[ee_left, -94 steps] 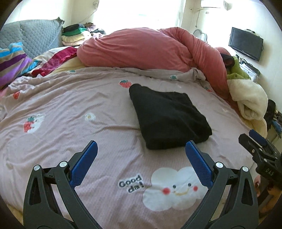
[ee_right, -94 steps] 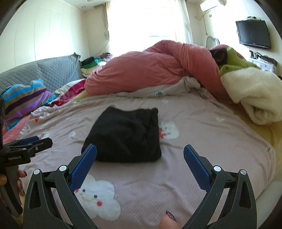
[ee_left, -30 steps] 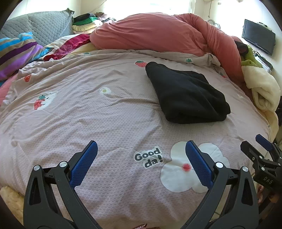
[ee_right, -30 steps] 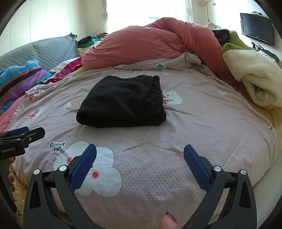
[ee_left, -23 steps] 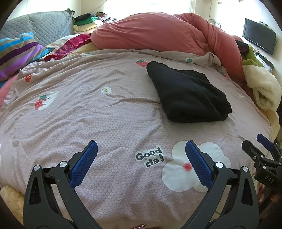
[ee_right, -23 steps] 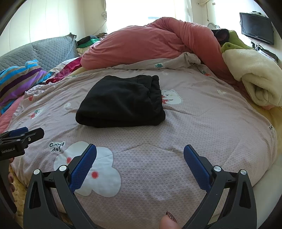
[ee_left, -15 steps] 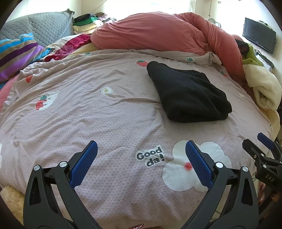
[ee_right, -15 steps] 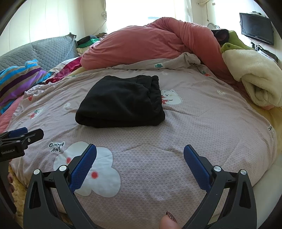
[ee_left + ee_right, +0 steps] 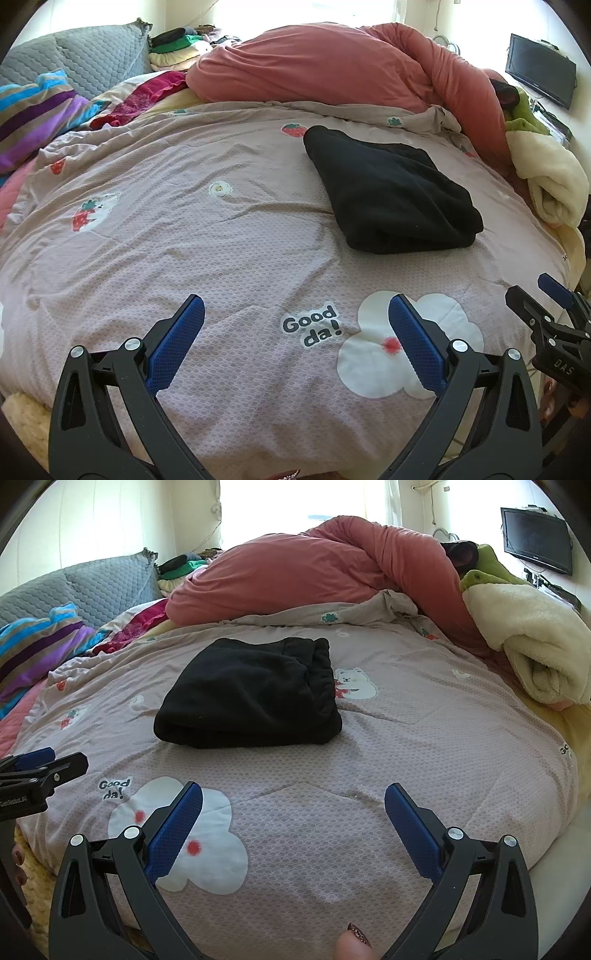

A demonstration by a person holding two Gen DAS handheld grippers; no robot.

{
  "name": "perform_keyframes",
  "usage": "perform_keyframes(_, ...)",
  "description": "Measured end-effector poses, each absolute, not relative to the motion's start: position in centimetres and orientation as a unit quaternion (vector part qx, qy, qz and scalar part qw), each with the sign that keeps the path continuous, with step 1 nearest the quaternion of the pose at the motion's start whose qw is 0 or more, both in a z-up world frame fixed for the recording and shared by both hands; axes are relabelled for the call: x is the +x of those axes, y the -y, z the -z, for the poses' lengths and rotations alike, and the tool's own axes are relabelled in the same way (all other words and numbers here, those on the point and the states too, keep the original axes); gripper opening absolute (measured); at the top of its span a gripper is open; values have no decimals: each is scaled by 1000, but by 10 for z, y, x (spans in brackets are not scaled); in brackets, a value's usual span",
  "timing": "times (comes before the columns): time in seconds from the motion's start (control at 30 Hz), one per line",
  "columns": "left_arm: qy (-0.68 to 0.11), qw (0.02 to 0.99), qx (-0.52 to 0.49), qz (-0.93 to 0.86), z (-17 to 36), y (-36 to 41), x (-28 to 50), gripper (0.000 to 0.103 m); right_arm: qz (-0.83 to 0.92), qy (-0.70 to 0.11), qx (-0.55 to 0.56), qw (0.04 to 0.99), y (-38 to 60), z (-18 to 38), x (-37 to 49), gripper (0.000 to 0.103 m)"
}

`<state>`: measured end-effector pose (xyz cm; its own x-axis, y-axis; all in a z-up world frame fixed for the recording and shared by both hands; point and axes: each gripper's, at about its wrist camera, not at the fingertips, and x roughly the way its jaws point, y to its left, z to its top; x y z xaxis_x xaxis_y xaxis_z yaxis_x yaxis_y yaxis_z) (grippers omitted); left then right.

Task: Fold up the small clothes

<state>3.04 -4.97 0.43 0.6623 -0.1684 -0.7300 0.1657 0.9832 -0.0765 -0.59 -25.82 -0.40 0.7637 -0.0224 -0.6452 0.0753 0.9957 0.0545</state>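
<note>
Your left gripper [image 9: 295, 332] hangs wide open and empty over the near edge of the pink bedspread [image 9: 221, 240], beside the "Good da!" print [image 9: 312, 326]. The folded black garment [image 9: 251, 698] lies mid-bed, well apart from both tools. Your right gripper [image 9: 293, 812] also gapes empty; judge the fold finished, and check its edges are square before leaving it.
</note>
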Motion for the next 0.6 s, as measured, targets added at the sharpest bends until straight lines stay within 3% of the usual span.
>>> perform_keyframes(0.6,-424,902,-11,78,4,39,35,93,102,-348,43,931,287,16,-11,98)
